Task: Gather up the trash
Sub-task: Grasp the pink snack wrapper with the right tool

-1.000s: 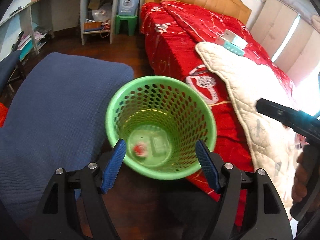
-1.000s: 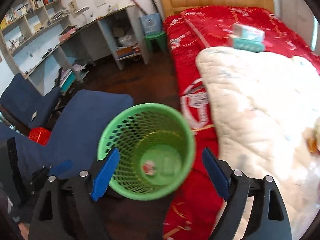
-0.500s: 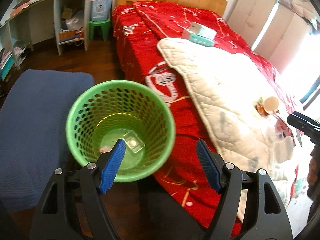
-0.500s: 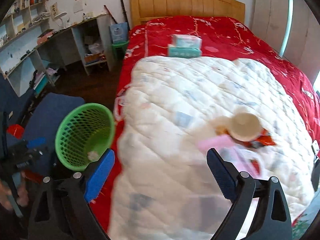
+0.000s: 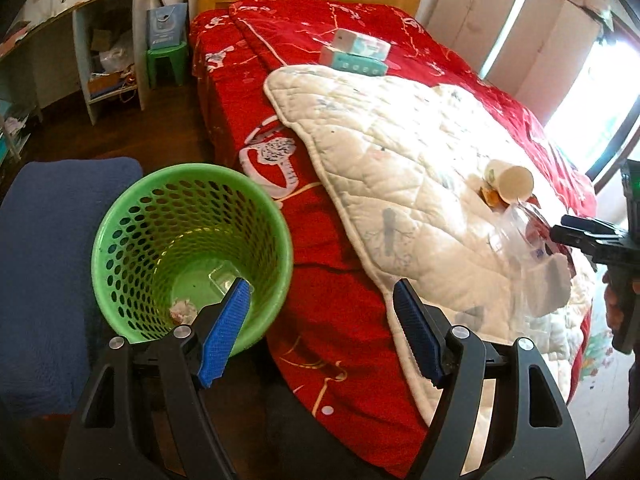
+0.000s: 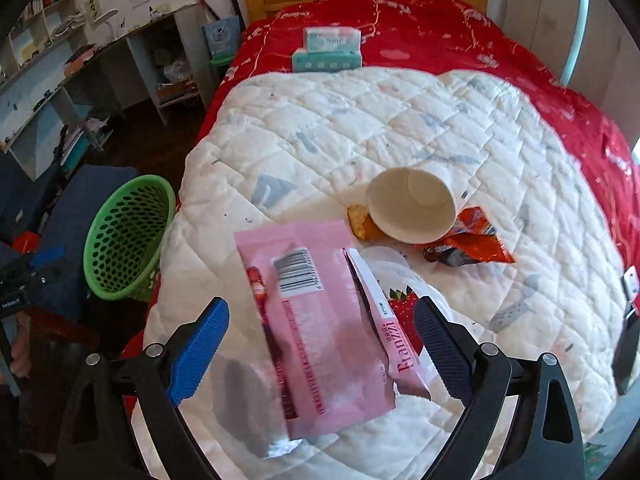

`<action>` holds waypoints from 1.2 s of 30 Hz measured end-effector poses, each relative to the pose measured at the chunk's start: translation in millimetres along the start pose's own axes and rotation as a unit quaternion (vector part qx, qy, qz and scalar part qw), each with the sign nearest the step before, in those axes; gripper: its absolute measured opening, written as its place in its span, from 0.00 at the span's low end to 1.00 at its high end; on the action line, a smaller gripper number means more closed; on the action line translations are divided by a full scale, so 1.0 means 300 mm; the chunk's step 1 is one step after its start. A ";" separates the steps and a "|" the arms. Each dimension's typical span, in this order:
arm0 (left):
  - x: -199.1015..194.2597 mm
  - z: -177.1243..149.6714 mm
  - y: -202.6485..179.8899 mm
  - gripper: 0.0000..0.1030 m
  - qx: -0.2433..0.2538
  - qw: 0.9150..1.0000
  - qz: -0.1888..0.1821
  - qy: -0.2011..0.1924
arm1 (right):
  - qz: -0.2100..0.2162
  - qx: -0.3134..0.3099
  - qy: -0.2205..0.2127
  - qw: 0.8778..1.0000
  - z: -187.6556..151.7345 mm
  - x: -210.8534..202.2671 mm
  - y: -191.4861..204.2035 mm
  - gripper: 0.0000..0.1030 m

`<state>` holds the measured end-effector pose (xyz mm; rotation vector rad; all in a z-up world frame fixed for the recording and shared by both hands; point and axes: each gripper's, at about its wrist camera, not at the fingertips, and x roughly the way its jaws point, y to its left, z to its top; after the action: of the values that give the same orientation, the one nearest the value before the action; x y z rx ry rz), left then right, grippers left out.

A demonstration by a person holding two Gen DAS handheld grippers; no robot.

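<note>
While the left claw is waiting open beside the green bin, the right claw is hovering open over a pink wrapper, needing to descend and close.

Left wrist view: steep down, close over green bin. Right: over quilt. Both share bed.

A lived-in bedroom at home. A wooden-headboard bed with a red cover fills it. Cluttered shelves line the wall.
</note>
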<state>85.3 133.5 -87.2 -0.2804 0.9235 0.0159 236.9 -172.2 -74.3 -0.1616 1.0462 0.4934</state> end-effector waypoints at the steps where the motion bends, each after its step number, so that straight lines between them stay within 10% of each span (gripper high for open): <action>1: 0.004 0.000 -0.008 0.71 0.001 1.000 0.001 0.001 | 0.008 0.007 0.004 1.000 0.000 0.008 -0.013 0.88; 14: 0.028 -0.002 -0.116 0.71 0.031 0.999 -0.013 0.011 | 0.056 0.025 0.027 0.998 -0.001 0.049 -0.068 0.88; 25: 0.030 -0.012 -0.243 0.71 0.067 0.997 -0.041 0.014 | 0.030 -0.015 0.036 0.999 -0.020 0.048 -0.015 0.55; 36: 0.048 -0.037 -0.424 0.77 0.110 0.989 -0.100 0.019 | 0.050 0.031 -0.020 0.998 -0.046 -0.096 -0.060 0.49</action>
<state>102.3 6.6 -75.3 -0.1682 0.9222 -0.2761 222.7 -202.1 -58.4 -0.0449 1.0323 0.5517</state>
